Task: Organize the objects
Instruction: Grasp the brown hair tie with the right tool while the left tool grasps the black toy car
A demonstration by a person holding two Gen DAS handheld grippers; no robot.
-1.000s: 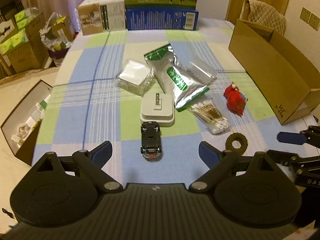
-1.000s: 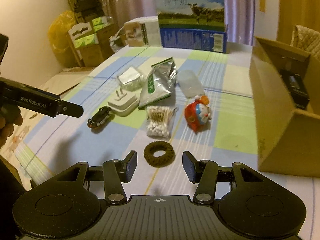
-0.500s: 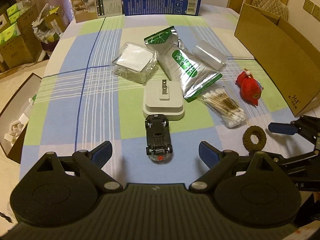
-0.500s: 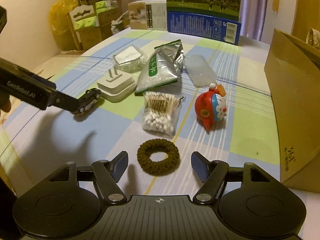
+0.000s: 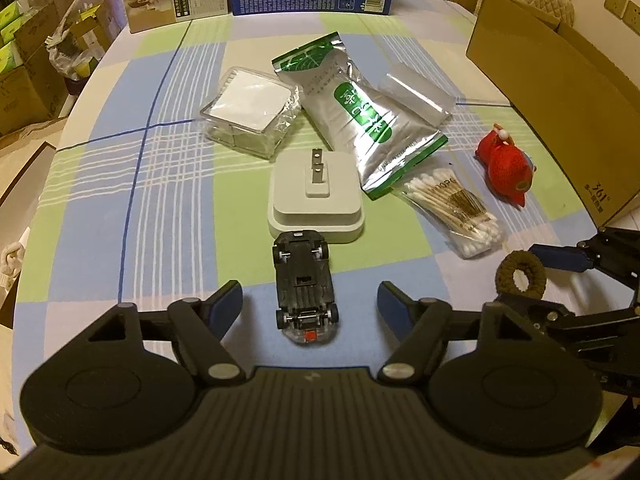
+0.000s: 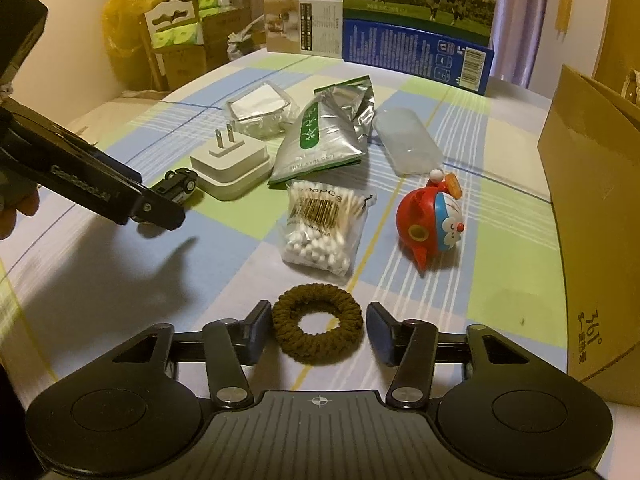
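Note:
A black toy car (image 5: 306, 288) lies upside down on the checked tablecloth, between the fingers of my open left gripper (image 5: 310, 304), which do not touch it. In the right wrist view the left gripper (image 6: 156, 210) reaches in from the left and hides part of the car (image 6: 180, 182). A brown hair tie (image 6: 318, 298) lies flat between the fingers of my open right gripper (image 6: 319, 320), its left edge close against the left pad. From the left wrist view the hair tie (image 5: 520, 260) shows at the right, beside one of the right gripper's blue fingers (image 5: 560, 258).
Just beyond the car sits a white plug adapter (image 5: 316, 196). Around it lie a bag of cotton swabs (image 6: 320, 228), a red toy figure (image 6: 434, 224), a silver-green pouch (image 5: 360, 120) and clear boxes (image 5: 252, 108). An open cardboard box (image 6: 592, 220) stands on the right; cartons (image 6: 420, 16) line the far edge.
Both grippers have moved forward and lower. The car now lies between the left fingers, and the hair tie lies between the right fingers. Nothing has been picked up.

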